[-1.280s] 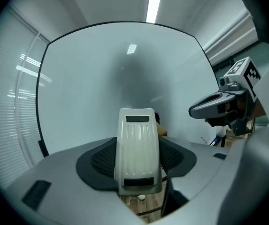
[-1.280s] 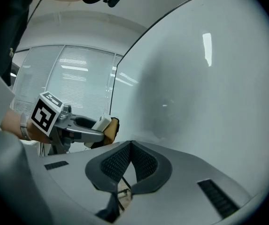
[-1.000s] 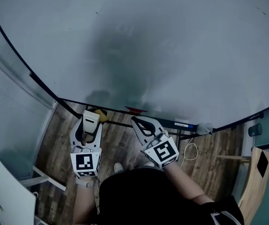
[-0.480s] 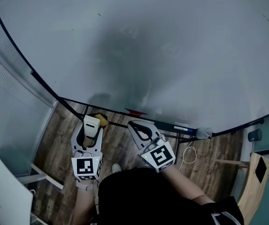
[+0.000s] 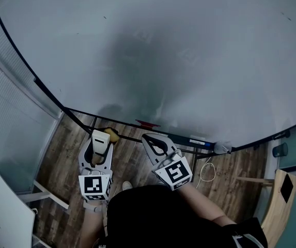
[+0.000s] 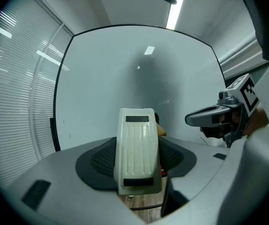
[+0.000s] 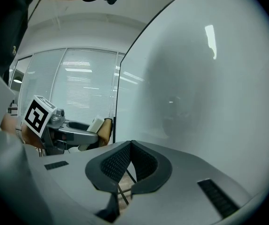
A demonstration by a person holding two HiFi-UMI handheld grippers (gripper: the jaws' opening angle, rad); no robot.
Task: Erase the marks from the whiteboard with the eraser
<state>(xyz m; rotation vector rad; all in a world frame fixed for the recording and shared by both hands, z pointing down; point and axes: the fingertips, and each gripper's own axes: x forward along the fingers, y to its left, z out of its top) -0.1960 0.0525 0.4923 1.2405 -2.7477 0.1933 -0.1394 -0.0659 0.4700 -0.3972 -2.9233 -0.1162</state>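
The whiteboard (image 5: 189, 61) fills the upper head view and carries only faint smudges (image 5: 143, 35) and tiny specks. Below its ledge, my left gripper (image 5: 100, 137) is shut on a cream plastic eraser (image 5: 100, 139) with a tan felt side. In the left gripper view the eraser (image 6: 136, 156) stands upright between the jaws, with the whiteboard (image 6: 139, 74) ahead. My right gripper (image 5: 148, 137) is beside it, shut and empty. Its closed tips (image 7: 130, 143) point along the whiteboard (image 7: 209, 88), and the left gripper (image 7: 75, 134) shows to the left.
The board's ledge (image 5: 137, 136) holds a red item (image 5: 148, 122), a blue marker (image 5: 199, 140) and a grey lump (image 5: 223, 147). A white cable (image 5: 208, 169) lies on the wood floor. A white table (image 5: 8, 216) stands lower left and a wooden chair (image 5: 284, 190) lower right.
Both grippers have drifted slightly lower in the head view, away from the ledge. The eraser stays gripped in the left one.
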